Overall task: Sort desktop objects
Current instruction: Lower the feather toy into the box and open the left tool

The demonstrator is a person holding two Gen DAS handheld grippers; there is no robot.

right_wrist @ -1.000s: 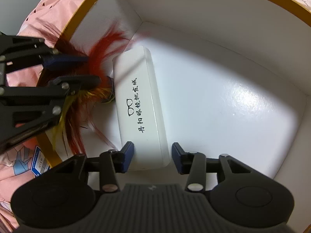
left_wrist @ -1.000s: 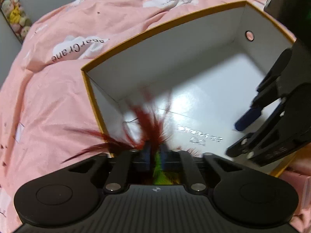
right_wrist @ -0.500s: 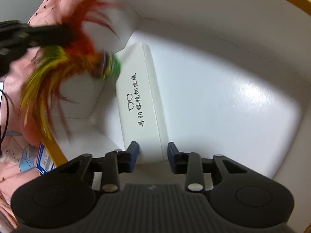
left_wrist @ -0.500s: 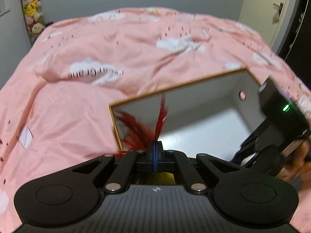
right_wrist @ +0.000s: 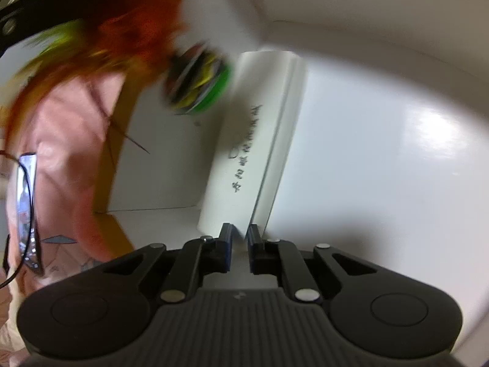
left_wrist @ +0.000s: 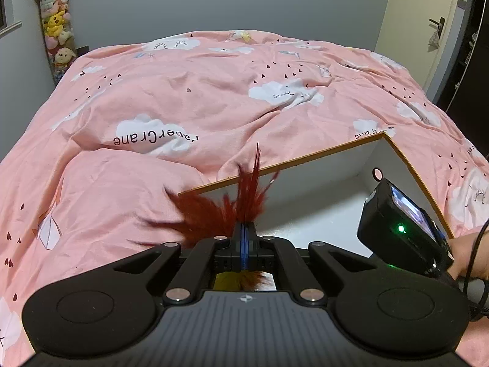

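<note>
1. Your left gripper (left_wrist: pixel 244 238) has its jaws pressed together on a red feather shuttlecock (left_wrist: pixel 226 211), held over the near edge of the box (left_wrist: pixel 305 160).
2. Your right gripper (right_wrist: pixel 240 238) pinches the near end of the white glasses case (right_wrist: pixel 259 140), which stands tilted inside the box.
3. Beyond lies the pink duvet (left_wrist: pixel 214 91) on the bed.

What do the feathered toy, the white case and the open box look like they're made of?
Feathered toy: real or dyed feathers, wispy red barbs, on a stack of coloured discs, probably plastic. White case: smooth, semi-gloss, likely hard plastic, with a moulded seam and printed text. Box: coated cardboard by its thin brown-edged walls and glossy white floor.
</note>
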